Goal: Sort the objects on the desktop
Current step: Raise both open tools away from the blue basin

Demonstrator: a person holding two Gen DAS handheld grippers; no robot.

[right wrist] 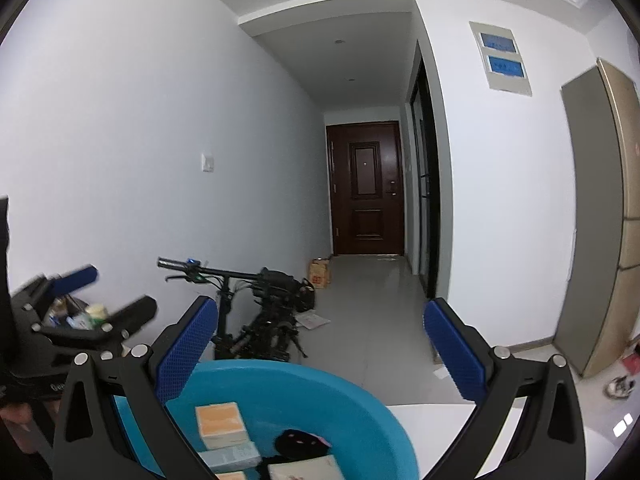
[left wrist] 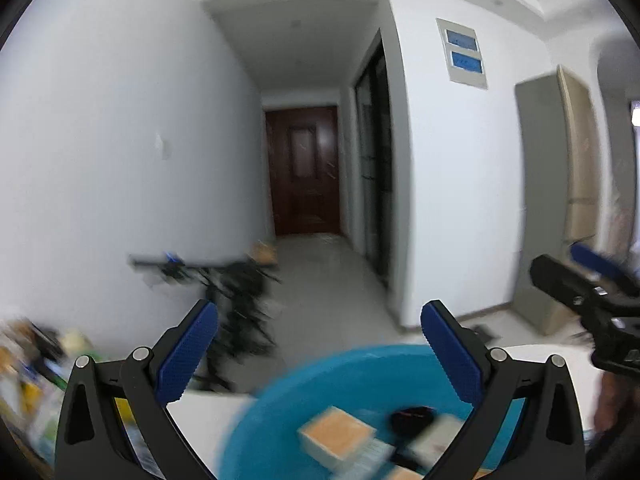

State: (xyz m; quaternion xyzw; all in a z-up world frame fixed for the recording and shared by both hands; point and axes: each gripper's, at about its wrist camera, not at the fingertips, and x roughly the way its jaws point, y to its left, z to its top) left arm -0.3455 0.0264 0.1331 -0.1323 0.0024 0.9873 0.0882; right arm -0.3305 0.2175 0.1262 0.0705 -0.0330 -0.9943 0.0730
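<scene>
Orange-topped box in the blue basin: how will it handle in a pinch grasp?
The orange-topped box looks like thin card, so probably light and crushable if squeezed hard. Flat faces suggest it won't roll. It lies against other boxes in the blue basin, so a claw may nudge neighbours.

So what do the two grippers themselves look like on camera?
Both match: the left gripper and right gripper have black angular plastic frames with silver rivets at the pivots. Each finger carries a long blue pad with a fine dotted texture. No cables or sleeves are visible.
</scene>
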